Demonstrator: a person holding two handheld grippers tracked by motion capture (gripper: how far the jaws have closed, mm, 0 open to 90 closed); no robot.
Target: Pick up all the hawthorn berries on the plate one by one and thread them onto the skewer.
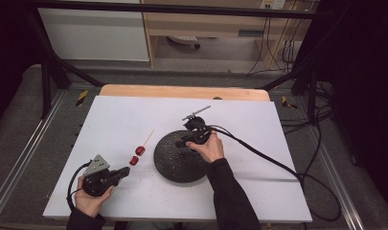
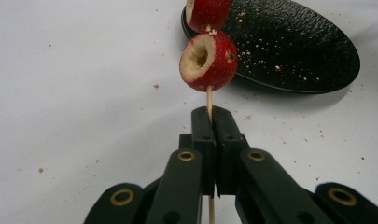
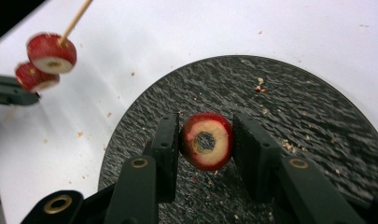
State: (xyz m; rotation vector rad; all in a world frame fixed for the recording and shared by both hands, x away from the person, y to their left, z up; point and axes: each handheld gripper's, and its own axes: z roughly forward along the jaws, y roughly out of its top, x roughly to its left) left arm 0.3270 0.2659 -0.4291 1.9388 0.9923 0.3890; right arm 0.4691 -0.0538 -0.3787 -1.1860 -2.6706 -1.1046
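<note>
The right gripper (image 3: 205,142), clamped on a cored fruit piece (image 3: 206,141), should line its hole with the skewer (image 2: 208,100) tip, which the left gripper (image 2: 210,122) holds pinched and must keep steady.

white tabletop (image 1: 134,191) crumb-speckled | wooden board (image 1: 182,91) at far edge | cabinet (image 1: 206,28) beyond | cables (image 1: 278,48) hanging

Upper skewered fruit (image 2: 208,13) cut off by top edge. Skewer (image 2: 209,99) base hidden between closed fingers (image 2: 203,135). Far fruits (image 3: 51,52) motion-blurred in right gripper view.
</note>
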